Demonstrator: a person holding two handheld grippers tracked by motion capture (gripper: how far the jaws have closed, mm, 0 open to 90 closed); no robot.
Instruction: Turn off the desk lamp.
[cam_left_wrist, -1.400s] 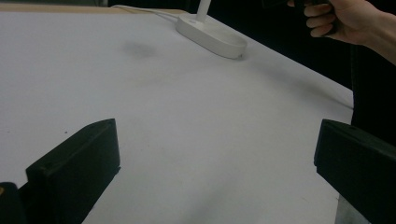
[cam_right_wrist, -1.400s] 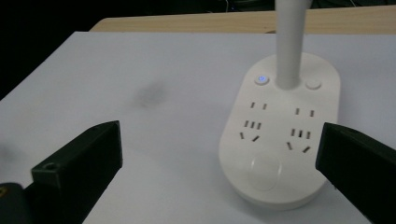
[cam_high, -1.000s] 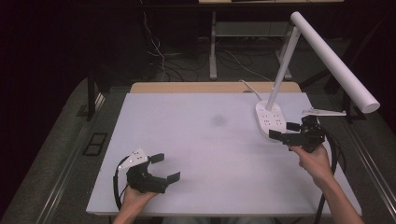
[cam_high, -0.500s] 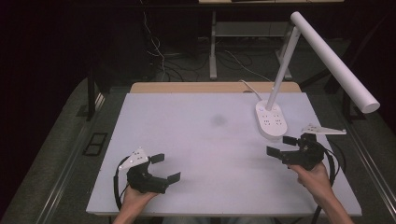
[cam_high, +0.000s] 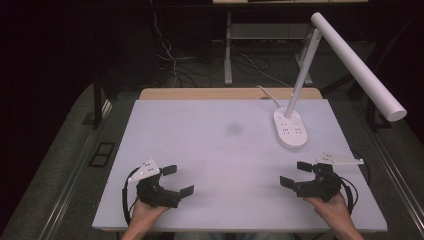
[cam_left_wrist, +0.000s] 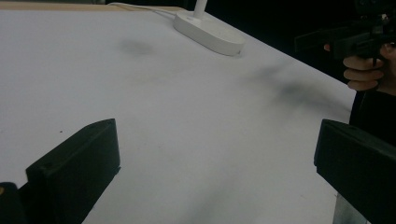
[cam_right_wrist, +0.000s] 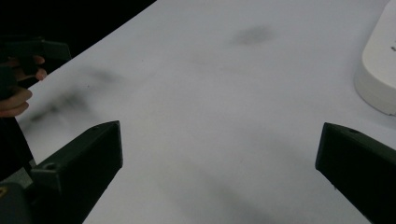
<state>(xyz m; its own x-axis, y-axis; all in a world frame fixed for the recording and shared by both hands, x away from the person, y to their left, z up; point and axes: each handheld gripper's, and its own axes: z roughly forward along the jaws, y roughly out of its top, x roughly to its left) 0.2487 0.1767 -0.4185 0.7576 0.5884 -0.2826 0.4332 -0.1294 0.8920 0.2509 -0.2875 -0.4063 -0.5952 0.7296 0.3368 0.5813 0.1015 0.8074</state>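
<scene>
- Desk lamp (cam_high: 320, 80): white; oval base (cam_high: 290, 128) on the far right part of the table, slanted stem, long tube head reaching out past the right edge. It stands free, untouched; its cord runs off the far edge, which likely explains the spot near the back.
- Right gripper (cam_high: 300, 175): held in the person's hand at the near right of the table, jaws wide apart and empty, pointing left across the surface. The lamp base lies near, beyond and slightly left of it; in the right gripper view the base sits at the right edge (cam_right_wrist: 380, 70), apart from both jaws.
- Left gripper (cam_high: 176, 180): held at the near left, jaws wide apart, nothing between them; well apart from the lamp. It looks parked in a resting pose.
- Table (cam_high: 210, 150): pale matte top, faint dark smudges; otherwise bare.
- Judgement: the spread jaws suggest both tools are at rest or readied, the right one best placed for the lamp.
</scene>
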